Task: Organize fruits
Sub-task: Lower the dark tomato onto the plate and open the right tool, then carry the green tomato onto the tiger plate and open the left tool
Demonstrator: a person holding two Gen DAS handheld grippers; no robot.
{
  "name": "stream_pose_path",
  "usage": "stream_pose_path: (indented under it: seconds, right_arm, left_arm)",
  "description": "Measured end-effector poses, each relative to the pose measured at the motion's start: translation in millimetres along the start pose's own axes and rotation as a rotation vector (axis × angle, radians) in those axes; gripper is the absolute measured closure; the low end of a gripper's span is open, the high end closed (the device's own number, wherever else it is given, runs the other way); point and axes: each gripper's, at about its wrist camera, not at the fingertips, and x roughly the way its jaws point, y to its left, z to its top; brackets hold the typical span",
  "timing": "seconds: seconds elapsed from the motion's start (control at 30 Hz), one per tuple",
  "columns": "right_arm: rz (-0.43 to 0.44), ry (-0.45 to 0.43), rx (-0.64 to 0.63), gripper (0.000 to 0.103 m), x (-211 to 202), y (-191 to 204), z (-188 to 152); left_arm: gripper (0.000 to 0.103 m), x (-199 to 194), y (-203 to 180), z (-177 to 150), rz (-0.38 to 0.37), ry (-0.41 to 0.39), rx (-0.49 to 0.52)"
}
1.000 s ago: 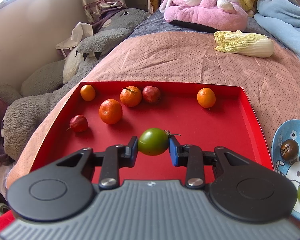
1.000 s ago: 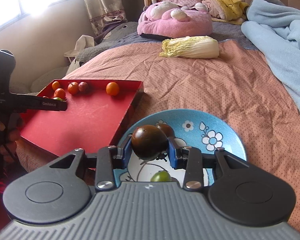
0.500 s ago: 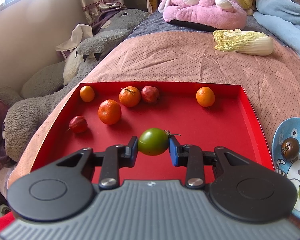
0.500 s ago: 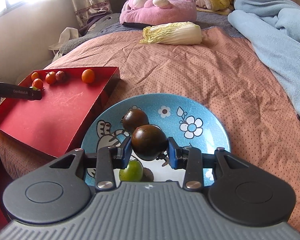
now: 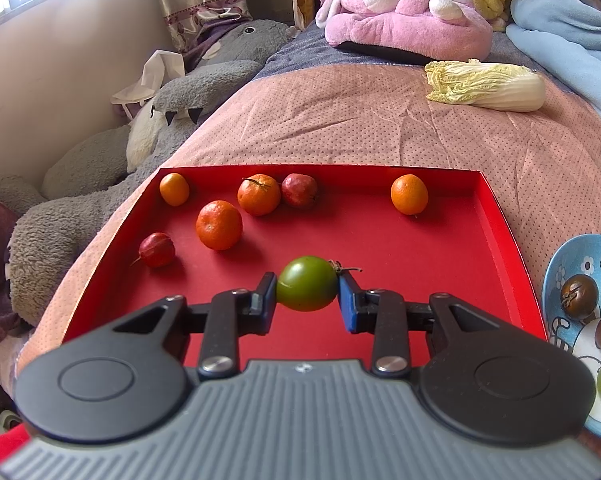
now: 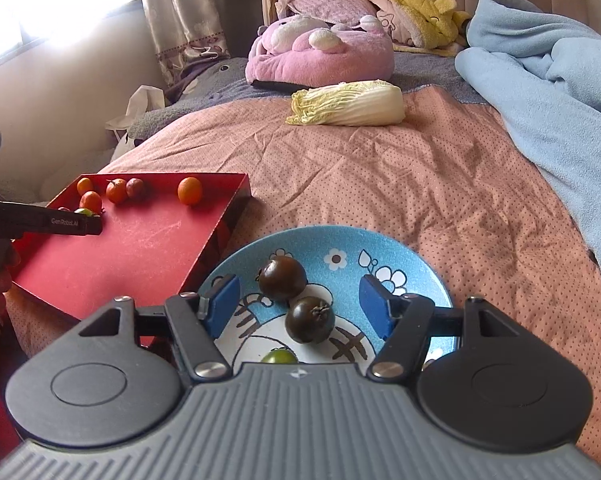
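Note:
My left gripper (image 5: 306, 294) is shut on a green tomato (image 5: 306, 283) just above the red tray (image 5: 496, 220), which holds several oranges (image 5: 219, 225) and two small red fruits (image 5: 157, 250). Over the blue flowered plate (image 6: 416, 268), my right gripper (image 6: 298, 308) has its jaws opening. A dark tomato (image 6: 309, 319) lies loose on the plate between the blue pads, touching neither. A second dark tomato (image 6: 282, 278) sits just behind it, and a green one (image 6: 278, 357) shows at the plate's near edge. The left gripper (image 6: 88, 220) also appears at the left of the right wrist view.
Tray and plate rest side by side on a pink dotted bedspread (image 6: 380, 168). A napa cabbage (image 6: 346, 104) lies farther back, with a pink plush (image 6: 320, 56) behind it and a light blue blanket (image 6: 560, 92) to the right. Grey plush toys (image 5: 100, 184) border the bed's left side.
The right gripper lowered over the plate, then its jaws spread and released the dark tomato, which now lies on the plate. The left gripper kept still with the green tomato.

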Motion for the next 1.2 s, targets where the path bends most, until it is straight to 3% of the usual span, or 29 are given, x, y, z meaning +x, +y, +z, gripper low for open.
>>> stream_pose_path:
  seconds: [0.27,0.77,1.2]
  right_arm:
    - [0.051,0.012,-0.037,0.030,-23,13,-10]
    - [0.055,0.023,-0.027,0.028,-33,9,-20]
    - [0.022,0.045,-0.009,0.027,-38,-9,-38]
  left_arm:
    - [0.067,-6,-5,-2,-0.017,-0.012,0.013]
    - [0.067,-25,-35,-14,-0.075,-0.054,0.091]
    - [0.067,-50,-67,-16,-0.203,-0.103,0.157]
